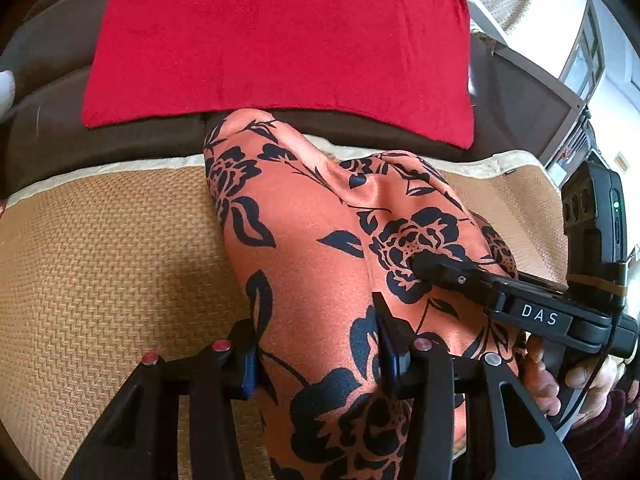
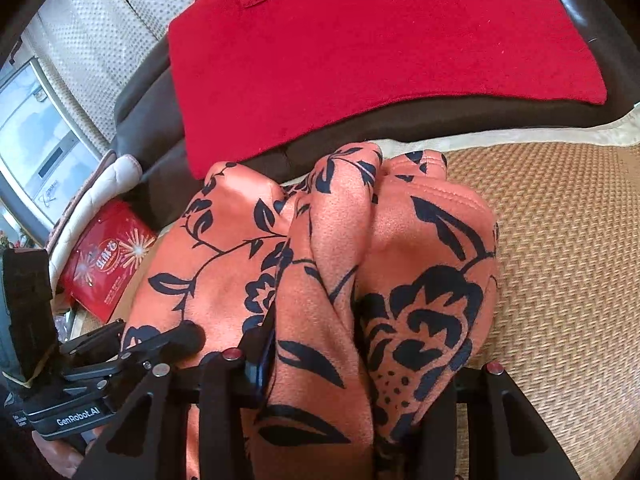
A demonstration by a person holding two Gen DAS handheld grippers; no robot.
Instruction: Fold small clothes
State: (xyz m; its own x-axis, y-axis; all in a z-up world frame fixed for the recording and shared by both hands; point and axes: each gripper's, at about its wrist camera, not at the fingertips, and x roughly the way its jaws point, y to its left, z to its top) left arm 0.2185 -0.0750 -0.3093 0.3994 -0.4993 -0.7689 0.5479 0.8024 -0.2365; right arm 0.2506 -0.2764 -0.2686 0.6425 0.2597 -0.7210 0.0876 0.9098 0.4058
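An orange garment with a black flower print [image 1: 320,248] is bunched up over a woven tan mat [image 1: 100,248]. My left gripper [image 1: 320,356] is shut on a thick fold of it, cloth filling the gap between the fingers. My right gripper [image 2: 340,368] is shut on another bunch of the same garment [image 2: 320,260]. The right gripper shows in the left wrist view [image 1: 424,266], its tip pressed into the cloth. The left gripper shows in the right wrist view [image 2: 188,336] at the lower left, against the cloth. The two grippers are close together.
A flat red cloth [image 1: 280,40] lies on the dark brown sofa [image 1: 48,60] behind the mat. A red printed bag [image 2: 104,260] and a white cushion [image 2: 116,172] sit at the left. A window [image 2: 36,136] is beyond.
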